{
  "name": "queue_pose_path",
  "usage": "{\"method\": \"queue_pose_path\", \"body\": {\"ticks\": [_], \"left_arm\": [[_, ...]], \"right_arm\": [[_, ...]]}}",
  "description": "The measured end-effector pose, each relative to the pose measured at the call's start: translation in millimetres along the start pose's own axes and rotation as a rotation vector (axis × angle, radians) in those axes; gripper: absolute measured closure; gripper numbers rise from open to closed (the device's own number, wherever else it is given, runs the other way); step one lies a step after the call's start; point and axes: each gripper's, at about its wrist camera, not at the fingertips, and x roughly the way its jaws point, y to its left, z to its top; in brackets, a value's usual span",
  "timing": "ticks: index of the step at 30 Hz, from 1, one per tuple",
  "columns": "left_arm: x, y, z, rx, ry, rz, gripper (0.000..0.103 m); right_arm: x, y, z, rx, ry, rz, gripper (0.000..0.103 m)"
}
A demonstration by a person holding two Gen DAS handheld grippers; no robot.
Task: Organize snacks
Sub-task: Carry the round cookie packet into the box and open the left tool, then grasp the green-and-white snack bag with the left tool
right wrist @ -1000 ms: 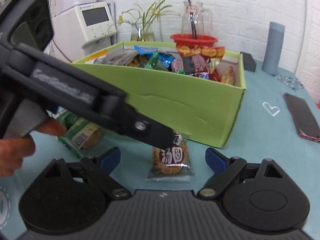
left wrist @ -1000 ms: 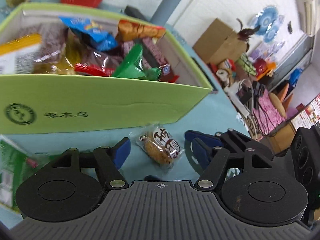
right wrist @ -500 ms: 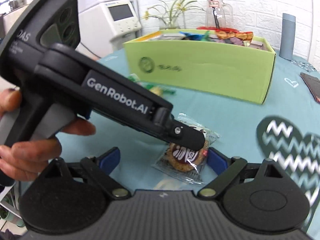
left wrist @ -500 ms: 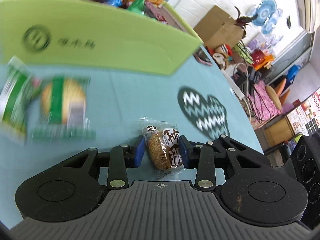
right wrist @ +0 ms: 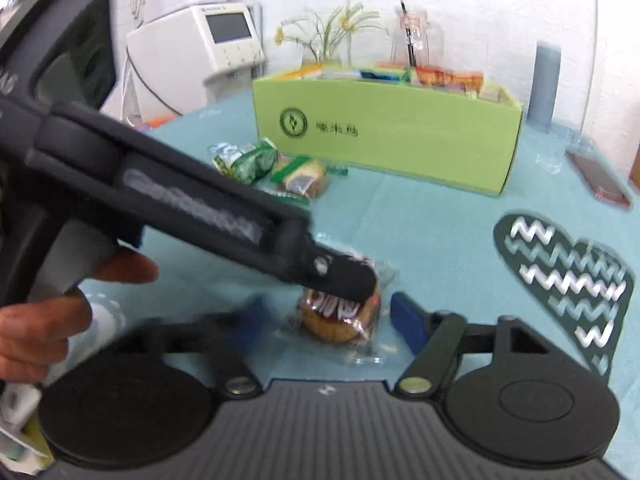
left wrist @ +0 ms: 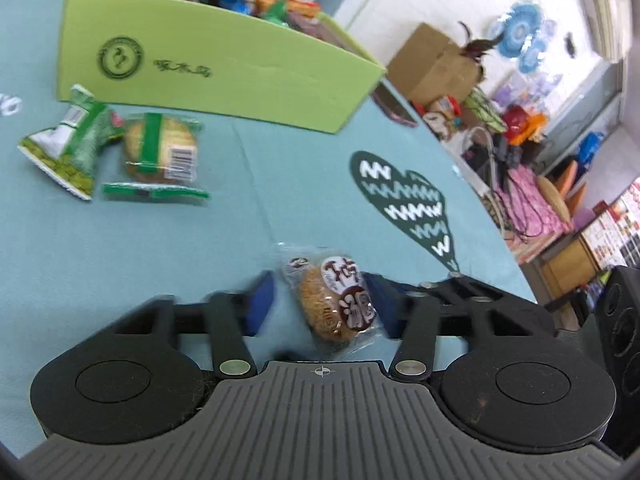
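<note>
The cookie, a round biscuit in a clear wrapper with brown and white labels, lies on the teal counter low in the middle of both views. In the left wrist view it sits between the blue pads of the left tongs, nearer the right-hand pad, which seems to touch the wrapper, while a clear gap shows at the left-hand pad; these tongs are spread and grip nothing. The wrapper's long axis runs roughly along the fingers, tilted a little toward the lower right of the frame. In the right wrist view the right tongs are also spread wide, the cookie between their pads and touching neither, with the left tongs' tip crossing over its top. The left tongs are the nearer, so a squeeze there looks like the shortest way to a hold. Toward the upper left lie two green packets side by side on the counter, and behind them stands the green box, open-topped and already heaped with mixed snack bags.
</note>
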Motion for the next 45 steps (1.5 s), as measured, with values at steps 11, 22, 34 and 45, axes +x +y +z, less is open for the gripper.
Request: {"method": "queue_pose_path", "body": {"ticks": [11, 22, 34, 45], "left_arm": [[-11.0, -17.6, 86.2, -0.015, -0.100, -0.072, 0.093], [55.7, -7.2, 225.4, 0.062, -0.149, 0.037, 0.093], [47.5, 8.3, 216.1, 0.089, -0.222, 0.049, 0.054], [-79.5, 44.5, 118.2, 0.088, -0.346, 0.171, 0.035]], "right_arm": [[-0.4, -40.8, 75.8, -0.039, -0.144, -0.043, 0.044], [103.5, -133.8, 171.9, 0.000, -0.133, -0.035, 0.041], [92.7, -128.2, 166.0, -0.045, -0.184, -0.057, 0.008], [21.0, -49.7, 88.7, -0.073, -0.117, 0.088, 0.010]]}}
